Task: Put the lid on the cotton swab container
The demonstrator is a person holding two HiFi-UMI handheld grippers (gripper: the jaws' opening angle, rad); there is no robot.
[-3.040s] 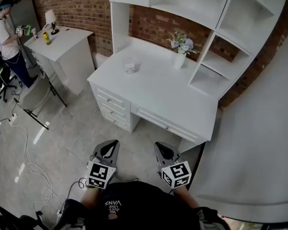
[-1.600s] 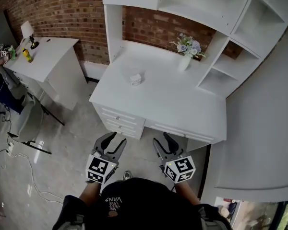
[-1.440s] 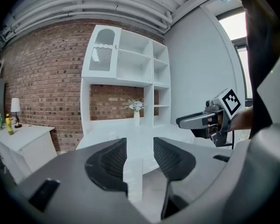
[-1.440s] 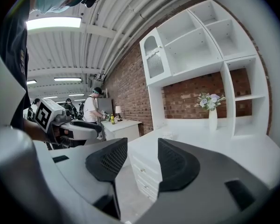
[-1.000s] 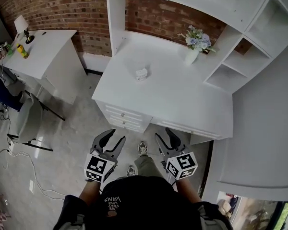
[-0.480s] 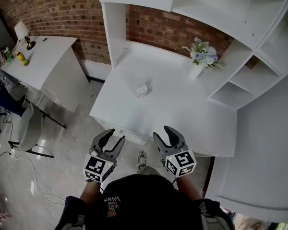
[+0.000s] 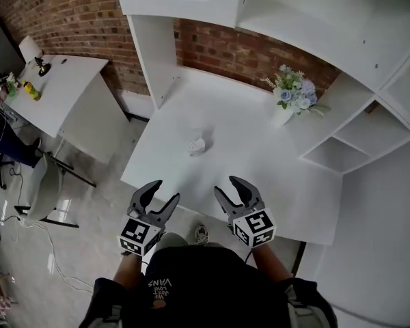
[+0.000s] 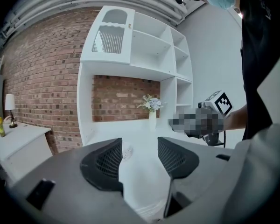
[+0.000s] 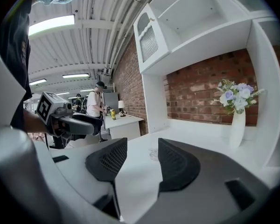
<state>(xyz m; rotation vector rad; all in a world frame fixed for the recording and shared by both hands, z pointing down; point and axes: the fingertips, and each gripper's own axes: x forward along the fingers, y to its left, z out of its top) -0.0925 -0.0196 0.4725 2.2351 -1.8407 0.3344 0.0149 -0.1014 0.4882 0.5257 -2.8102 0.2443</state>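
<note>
Standing upright, cotton swab container [image 7: 197, 145], white desk [image 7: 249, 166]

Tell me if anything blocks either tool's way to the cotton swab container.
Nothing visible does. Only bare desk lies between the cotton swab container and the right tool and left tool, whose empty jaws are opening. The flower vase stands aside.
</note>
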